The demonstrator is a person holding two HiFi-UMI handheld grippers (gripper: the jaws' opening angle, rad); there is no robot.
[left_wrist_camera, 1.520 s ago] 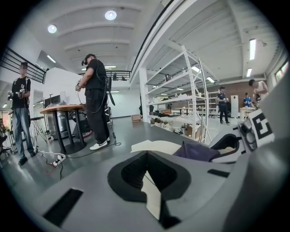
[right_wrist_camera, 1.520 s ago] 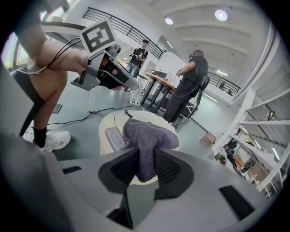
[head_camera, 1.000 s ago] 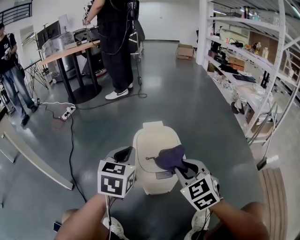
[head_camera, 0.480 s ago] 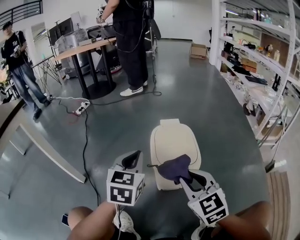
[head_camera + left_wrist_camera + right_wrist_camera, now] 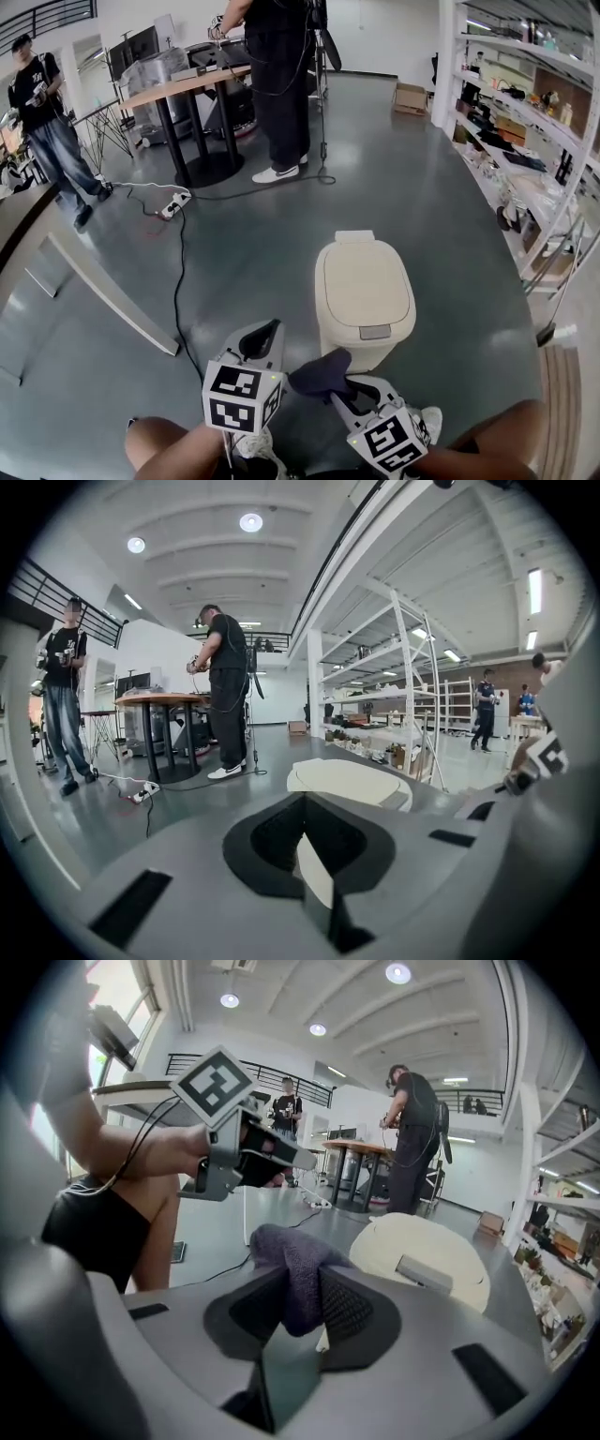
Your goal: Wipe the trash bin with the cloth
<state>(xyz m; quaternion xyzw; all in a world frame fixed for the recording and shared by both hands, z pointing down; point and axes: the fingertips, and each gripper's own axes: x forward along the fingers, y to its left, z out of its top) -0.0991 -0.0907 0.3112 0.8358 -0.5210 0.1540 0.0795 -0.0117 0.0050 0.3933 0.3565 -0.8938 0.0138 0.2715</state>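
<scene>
Whereas a second ago the cloth [image 5: 322,372] lay on the lid [image 5: 361,272] of the trash bin [image 5: 366,314], it now hangs clear of it at lower centre of the head view, with the bin above it at frame centre. Right gripper [image 5: 345,389]: jaws pinched on a fold of the dark purple cloth, the rest bunched above the pads (right gripper view agrees; lid beyond, upper right of that frame, untouched). Left gripper [image 5: 262,339]: jaws drawn to a thin slit, nothing between them, lower left of the bin and apart from it. Lid bare, closed, cream. Both grippers sit lower in frame than half a second ago. Reading: contact broken, top pass probably over or paused; the front wall faces the grippers and looks the likely next surface. Cloth must go back onto the bin before wiping resumes. Person [image 5: 279,75] at a desk [image 5: 178,86], upper left, uninvolved
</scene>
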